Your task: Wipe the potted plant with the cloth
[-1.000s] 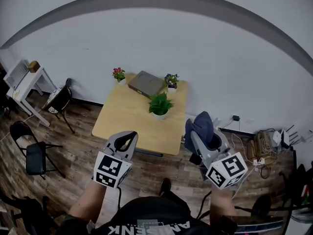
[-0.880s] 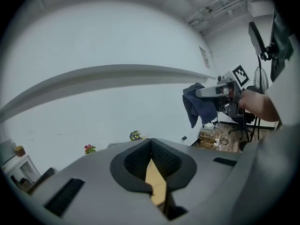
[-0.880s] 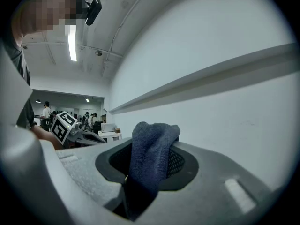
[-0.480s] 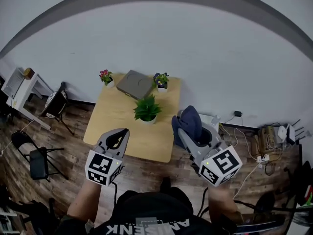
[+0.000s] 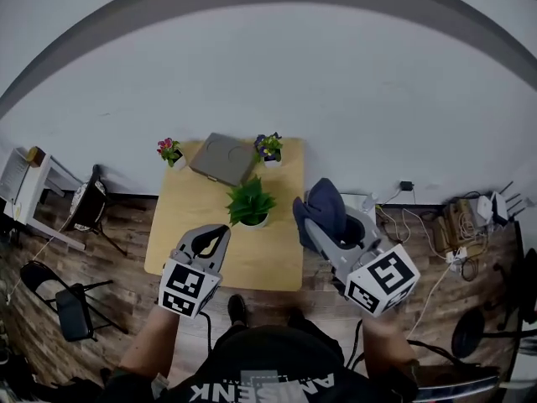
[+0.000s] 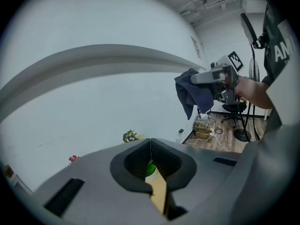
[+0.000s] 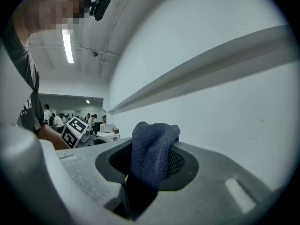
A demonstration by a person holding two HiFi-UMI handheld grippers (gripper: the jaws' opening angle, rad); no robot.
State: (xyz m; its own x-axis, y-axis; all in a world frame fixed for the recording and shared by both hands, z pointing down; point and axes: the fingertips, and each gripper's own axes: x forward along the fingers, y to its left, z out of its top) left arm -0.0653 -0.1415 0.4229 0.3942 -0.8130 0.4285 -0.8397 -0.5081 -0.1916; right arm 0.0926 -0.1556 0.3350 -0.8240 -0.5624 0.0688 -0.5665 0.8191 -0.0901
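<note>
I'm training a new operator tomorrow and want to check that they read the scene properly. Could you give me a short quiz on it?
1. True or false: the left gripper is shut and empty.
2. How many potted plants stand on the table?
3. The blue cloth is: A on the table; B in the right gripper; C in the left gripper.

Key: 1 true; 2 three; 3 B.

In the head view, the wooden table (image 5: 268,259) now sits lower and further left in the frame, its near edge close above the person's shoe (image 5: 237,309). The left gripper (image 5: 220,232) now lies over the table's near part, closer to the green potted plant (image 5: 250,201). The right gripper (image 5: 315,225) and its dark blue cloth (image 5: 325,208) have shifted left. The white desk (image 5: 29,183) has slid toward the left edge.
</note>
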